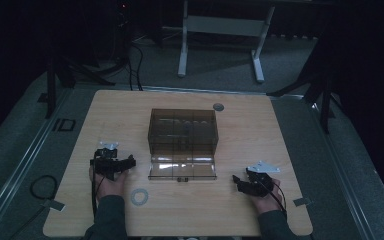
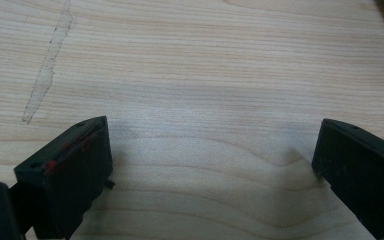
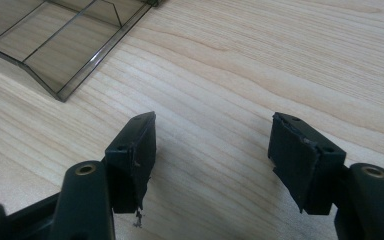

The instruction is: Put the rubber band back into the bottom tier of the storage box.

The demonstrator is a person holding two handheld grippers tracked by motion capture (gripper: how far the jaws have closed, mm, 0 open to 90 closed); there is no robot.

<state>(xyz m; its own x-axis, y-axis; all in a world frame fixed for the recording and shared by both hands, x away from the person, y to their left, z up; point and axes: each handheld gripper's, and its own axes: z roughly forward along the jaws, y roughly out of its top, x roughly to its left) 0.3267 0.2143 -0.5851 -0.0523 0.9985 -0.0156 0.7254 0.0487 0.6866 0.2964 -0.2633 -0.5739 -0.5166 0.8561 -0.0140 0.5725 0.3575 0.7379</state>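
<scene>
On the left side of the wooden desk (image 1: 105,110), the person's left hand (image 1: 109,184) rests near the front edge and holds the left gripper (image 1: 129,162). Its jaws are spread wide and nothing is between them. In the left gripper view they point at bare wood, with a thin strip of clear tape (image 2: 47,70) stuck on the wood farther off. Just in front of that hand, near the desk's front edge, lies a flat ring (image 1: 139,196) that looks like a roll of tape.

In the middle of the desk stands a brown see-through plastic box (image 1: 182,131). Its front flap (image 1: 182,167) is folded down flat on the wood, so the box is open toward the person. Thin walls split the inside into small parts. What is in them is too dark to tell. A small round grey disc (image 1: 218,106) sits behind the box.

On the right, the right hand (image 1: 266,200) holds the right gripper (image 1: 236,181). Its jaws are spread too and hold nothing. In the right gripper view a corner of the box flap (image 3: 60,45) lies ahead, a little apart from the jaw tips.

It looks like the very start of the job. Both grippers wait at the sides, and the box has not been touched. Next, a gripper would likely need to move in toward the box. The flap is thin and lies flat, so a jaw would have to slip under its edge with care.
</scene>
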